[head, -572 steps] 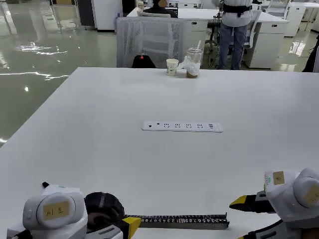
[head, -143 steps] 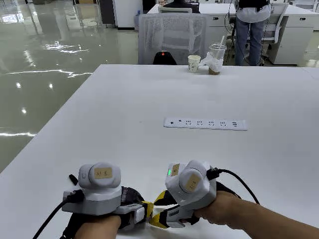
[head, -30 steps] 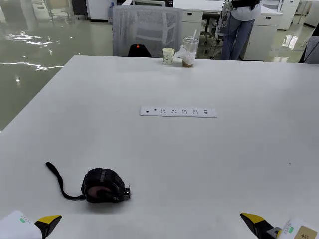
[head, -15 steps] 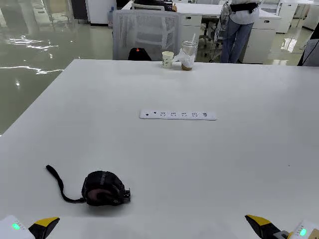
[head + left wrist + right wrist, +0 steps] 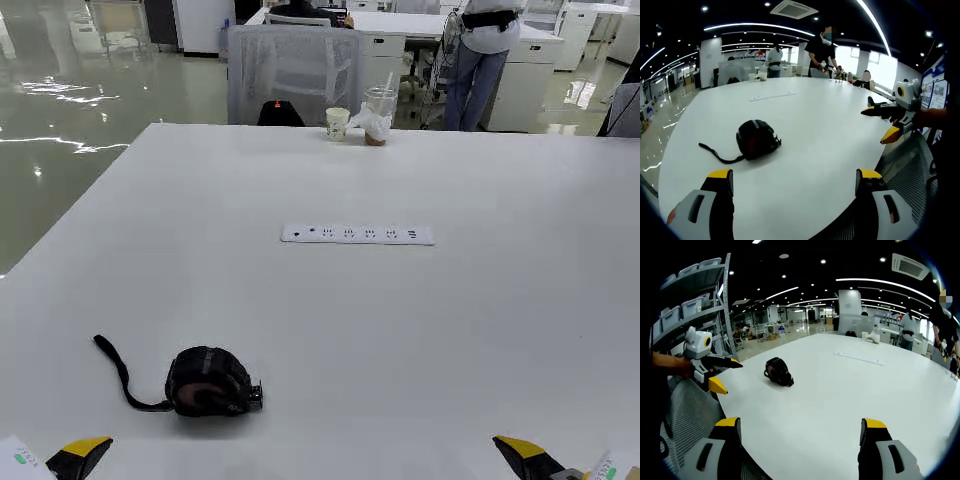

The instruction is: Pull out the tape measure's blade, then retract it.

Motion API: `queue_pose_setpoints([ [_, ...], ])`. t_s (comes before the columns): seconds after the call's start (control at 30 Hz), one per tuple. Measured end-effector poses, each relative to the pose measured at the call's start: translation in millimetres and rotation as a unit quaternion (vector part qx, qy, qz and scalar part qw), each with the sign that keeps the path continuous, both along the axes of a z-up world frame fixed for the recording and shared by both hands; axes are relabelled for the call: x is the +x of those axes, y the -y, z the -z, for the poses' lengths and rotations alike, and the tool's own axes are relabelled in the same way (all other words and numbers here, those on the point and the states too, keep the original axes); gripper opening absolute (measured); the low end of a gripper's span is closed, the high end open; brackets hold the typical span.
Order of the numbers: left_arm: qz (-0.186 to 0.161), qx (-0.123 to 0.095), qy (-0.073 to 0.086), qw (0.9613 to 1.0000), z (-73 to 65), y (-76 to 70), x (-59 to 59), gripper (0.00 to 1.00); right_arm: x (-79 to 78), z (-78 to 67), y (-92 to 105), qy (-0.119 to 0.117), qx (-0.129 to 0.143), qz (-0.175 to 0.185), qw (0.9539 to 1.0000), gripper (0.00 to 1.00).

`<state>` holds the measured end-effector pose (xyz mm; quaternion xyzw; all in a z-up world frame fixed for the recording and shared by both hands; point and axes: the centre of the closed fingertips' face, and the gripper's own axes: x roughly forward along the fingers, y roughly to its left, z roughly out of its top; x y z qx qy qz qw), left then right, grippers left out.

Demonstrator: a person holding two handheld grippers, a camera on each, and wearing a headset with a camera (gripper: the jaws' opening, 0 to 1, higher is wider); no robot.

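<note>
Pulled back from tape [image 5: 210, 381] since ~5 s ago: L gripper [image 5: 794, 176] & R gripper [image 5: 799, 424], tips now seen at bottom corners of head view. Both sets of jaws are held wide, nothing gripped. Tape is left lower left on table [image 5: 420, 330], blade in, strap [image 5: 115, 365] trailing left.

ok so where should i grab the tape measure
Probably the round black case of the tape measure, taken from above across its curved rim: it lies flat on the table. Keep off the strap trailing left and the blade tip at its right.
</note>
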<state>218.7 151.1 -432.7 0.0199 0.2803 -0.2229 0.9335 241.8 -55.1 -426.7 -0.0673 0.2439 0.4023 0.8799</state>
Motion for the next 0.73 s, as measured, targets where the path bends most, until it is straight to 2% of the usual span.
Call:
queue_pose_setpoints([
  [0.33, -0.002, -0.007, 0.000, 1.0000, -2.2, -0.9, 0.6, 0.97, -1.4, 0.3, 1.5, -0.004, 0.001, 0.000, 1.0000, 0.99],
  [0.73, 0.004, -0.003, -0.001, 1.0000, -1.0, -0.9, 0.7, 0.98, -2.1, -0.8, 3.2, -0.005, 0.001, 0.002, 1.0000, 0.99],
])
